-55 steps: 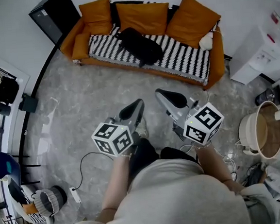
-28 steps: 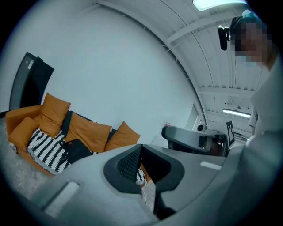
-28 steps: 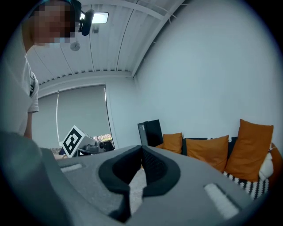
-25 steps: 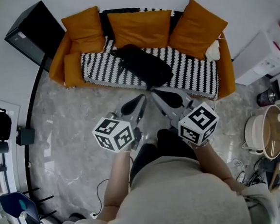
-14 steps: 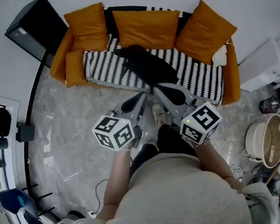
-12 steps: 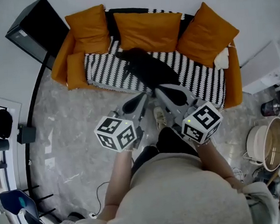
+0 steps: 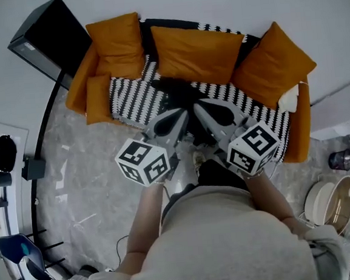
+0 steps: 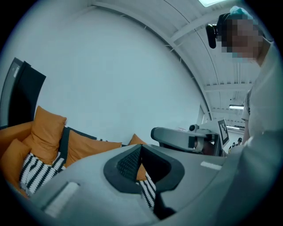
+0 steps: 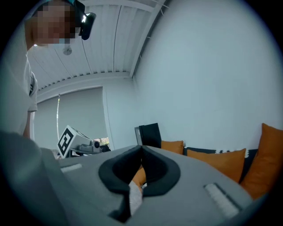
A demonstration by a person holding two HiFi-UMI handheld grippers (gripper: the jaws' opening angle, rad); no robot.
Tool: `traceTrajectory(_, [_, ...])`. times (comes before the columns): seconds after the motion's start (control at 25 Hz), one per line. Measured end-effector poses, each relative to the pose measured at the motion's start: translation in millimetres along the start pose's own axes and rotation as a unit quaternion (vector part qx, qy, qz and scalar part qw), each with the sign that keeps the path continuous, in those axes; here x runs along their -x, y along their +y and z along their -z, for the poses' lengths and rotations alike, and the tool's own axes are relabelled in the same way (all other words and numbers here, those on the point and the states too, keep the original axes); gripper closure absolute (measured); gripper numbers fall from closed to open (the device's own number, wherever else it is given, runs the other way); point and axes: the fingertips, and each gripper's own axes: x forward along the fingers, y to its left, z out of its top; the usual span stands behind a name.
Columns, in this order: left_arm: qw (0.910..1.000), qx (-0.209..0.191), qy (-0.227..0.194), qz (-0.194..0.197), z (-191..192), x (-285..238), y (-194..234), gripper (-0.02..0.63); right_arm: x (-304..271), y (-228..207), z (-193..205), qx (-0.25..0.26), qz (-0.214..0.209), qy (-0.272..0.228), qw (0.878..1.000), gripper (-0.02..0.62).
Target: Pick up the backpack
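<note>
**Desk:** Where is the backpack, and what surrounds it?

**Photographer:** It is black and lies on the striped blanket that covers the seat of an orange sofa, in front of three orange cushions. A black cabinet stands at the sofa's left end and a white unit at its right, with a pale bucket nearer the person.

**Desk:** Anything in the way?

**Photographer:** Both claws. Seen from the head, the left gripper and right gripper hang side by side over the seat's front edge and cover much of the bag.

**Desk:** Which way does it lie?

**Photographer:** The part that shows slants across the seat, from the back cushions at left toward the front edge at right. Which end is the top I cannot tell.

**Desk:** And the claws?

**Photographer:** Each pair is pressed together, with nothing between.
</note>
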Motion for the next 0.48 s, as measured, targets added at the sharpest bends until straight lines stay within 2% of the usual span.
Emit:
traceTrajectory(0.24, [0.9996, 0.021, -0.009, -0.018, -18.3, -52.6, 43.2, 0.599, -41.3, -30.7, -14.1, 0.007, -0.058, 0.013, 0.998, 0.592])
traceTrajectory(0.48, [0.9989, 0.03, -0.008, -0.037, -24.5, -85.1, 67.8, 0.598, -53.9, -68.8, -13.5, 0.003, -0.062, 0.024, 0.998, 0.592])
